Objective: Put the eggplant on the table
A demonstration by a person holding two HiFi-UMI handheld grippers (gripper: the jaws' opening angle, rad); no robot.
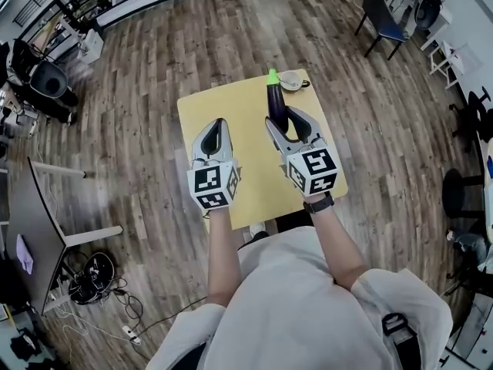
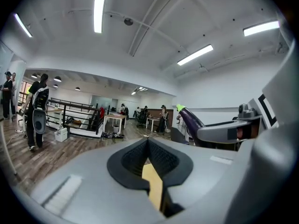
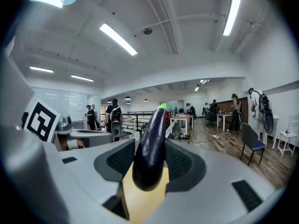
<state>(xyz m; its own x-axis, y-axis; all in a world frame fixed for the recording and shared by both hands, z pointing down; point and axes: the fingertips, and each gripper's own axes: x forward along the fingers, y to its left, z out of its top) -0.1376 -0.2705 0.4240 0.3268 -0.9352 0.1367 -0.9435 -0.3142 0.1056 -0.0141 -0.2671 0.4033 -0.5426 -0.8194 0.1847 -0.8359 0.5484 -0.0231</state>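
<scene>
Eggplant (image 1: 276, 102) pinched in right tongs (image 1: 286, 122) over table (image 1: 223, 106), bowl (image 1: 291, 80) just beyond; left tongs (image 1: 218, 124) pressed together

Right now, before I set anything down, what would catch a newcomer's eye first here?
The purple eggplant with its bright green tip, clamped in the right gripper and pointing out over the small yellow table. Next, the left gripper beside it, shut and empty, and a small bowl at the table's far edge, just past the eggplant's tip.

Eggplant (image 1: 275, 97) flanks — hidden (pressed inside right hand-held gripper (image 1: 282, 116)).
</scene>
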